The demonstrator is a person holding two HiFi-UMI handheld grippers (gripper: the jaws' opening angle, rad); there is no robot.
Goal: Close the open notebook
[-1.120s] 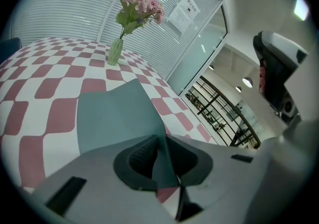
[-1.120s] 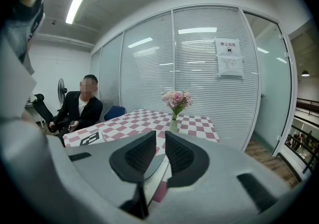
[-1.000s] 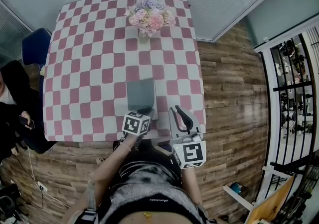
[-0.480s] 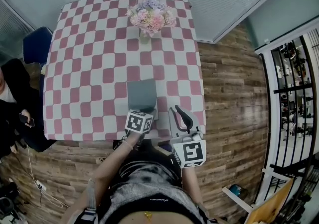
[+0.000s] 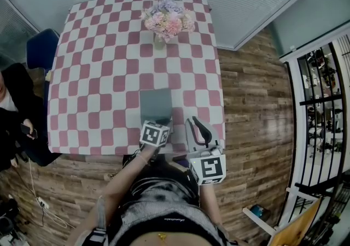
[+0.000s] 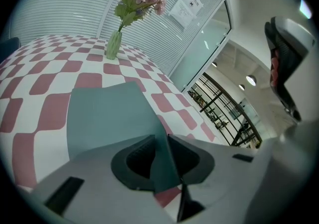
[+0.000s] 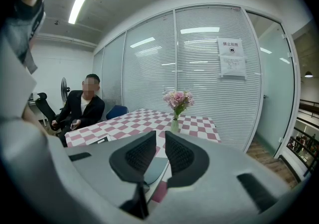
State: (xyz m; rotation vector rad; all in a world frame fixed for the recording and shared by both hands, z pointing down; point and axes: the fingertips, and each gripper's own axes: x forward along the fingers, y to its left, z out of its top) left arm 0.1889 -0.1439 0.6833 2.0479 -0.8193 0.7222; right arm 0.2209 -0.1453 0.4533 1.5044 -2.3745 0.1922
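Head view puts a seated person (image 5: 13,108) in a dark jacket at the far left, partly cut off by the frame, beside a blue chair (image 5: 39,48). Your desk (image 5: 93,75) wears a pink-and-white checked cloth. The notebook (image 5: 155,104) lies shut and flat by its near edge, grey-green cover up, with no title you could read. Left gripper view shows your left claw (image 6: 162,139) letting go: its jaws are opening with the notebook's near right corner between them, and the pads do not visibly press on it. A vase of pink flowers (image 5: 165,21) stands at the far edge. Your right claw (image 7: 160,134) hovers by the near edge, just right of the notebook, jaws a narrow slit apart and gripping nothing. A white notice (image 7: 233,58) on the slatted glass partition carries print too small to read. Wooden floor (image 5: 246,103) and a black railing (image 5: 322,92) lie to the right.
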